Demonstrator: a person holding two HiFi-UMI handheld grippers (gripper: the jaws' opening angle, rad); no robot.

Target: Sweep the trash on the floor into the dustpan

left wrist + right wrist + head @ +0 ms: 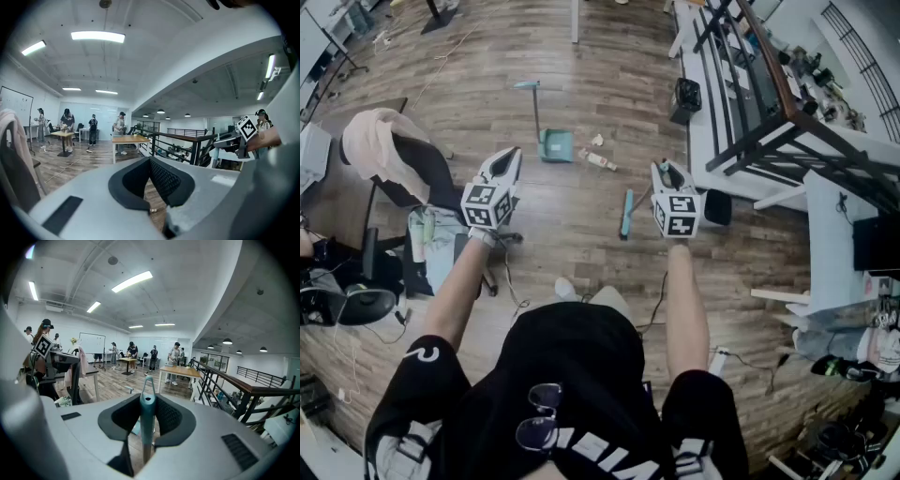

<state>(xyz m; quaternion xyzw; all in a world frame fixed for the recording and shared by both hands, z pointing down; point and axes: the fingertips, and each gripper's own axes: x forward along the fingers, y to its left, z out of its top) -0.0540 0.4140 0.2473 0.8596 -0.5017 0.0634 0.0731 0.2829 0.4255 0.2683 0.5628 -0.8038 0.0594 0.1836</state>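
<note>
black shirt (572,375), bottom of frame: white print cut off at the edge, unreadable. right gripper (667,172), right of centre: clamped on the teal broom handle (146,418); broom head (626,214) rests on the floor at centre. left gripper (507,161): jaws closed, nothing between them. teal dustpan (555,145), upper centre; trash (600,160) just right of it.

A teal dustpan (555,145) stands on the wooden floor (581,56) with its long handle upright. Pale scraps of trash (600,160) lie just beside it. Nearby a teal broom (626,214) rests its head on the floor, handle clamped in the right hand-held gripper (664,169).
</note>
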